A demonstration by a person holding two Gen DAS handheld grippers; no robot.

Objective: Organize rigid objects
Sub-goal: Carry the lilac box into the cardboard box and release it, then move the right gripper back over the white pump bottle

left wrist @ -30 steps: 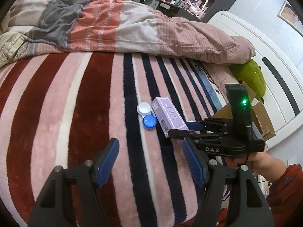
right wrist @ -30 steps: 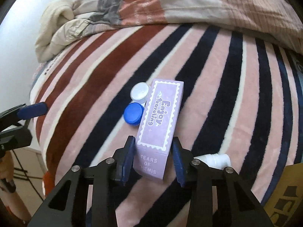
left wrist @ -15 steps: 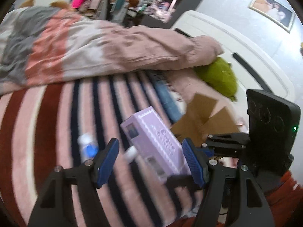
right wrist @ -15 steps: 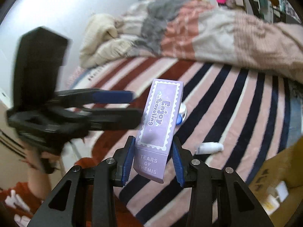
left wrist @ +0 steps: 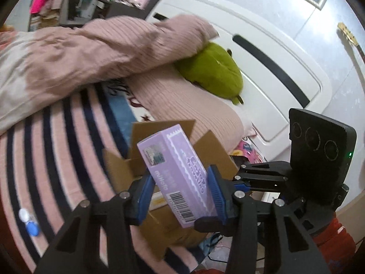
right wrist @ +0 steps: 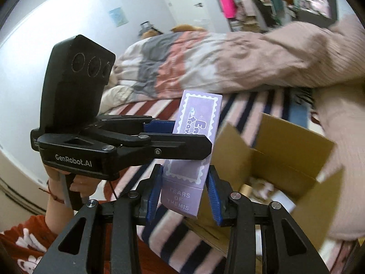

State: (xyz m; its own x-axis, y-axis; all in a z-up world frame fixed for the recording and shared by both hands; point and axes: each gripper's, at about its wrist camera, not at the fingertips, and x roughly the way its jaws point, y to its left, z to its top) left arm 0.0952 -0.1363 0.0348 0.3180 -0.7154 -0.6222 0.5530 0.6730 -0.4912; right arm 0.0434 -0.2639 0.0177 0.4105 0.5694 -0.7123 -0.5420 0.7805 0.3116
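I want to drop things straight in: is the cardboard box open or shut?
Open. The cardboard box has its flaps standing up and items showing inside; the purple carton is held beside it.

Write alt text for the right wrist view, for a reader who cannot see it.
A purple box is held above a striped blanket by two grippers: the right gripper clamps its lower end, while the left gripper reaches in from the left and grips its middle. An open cardboard box sits just right of it.
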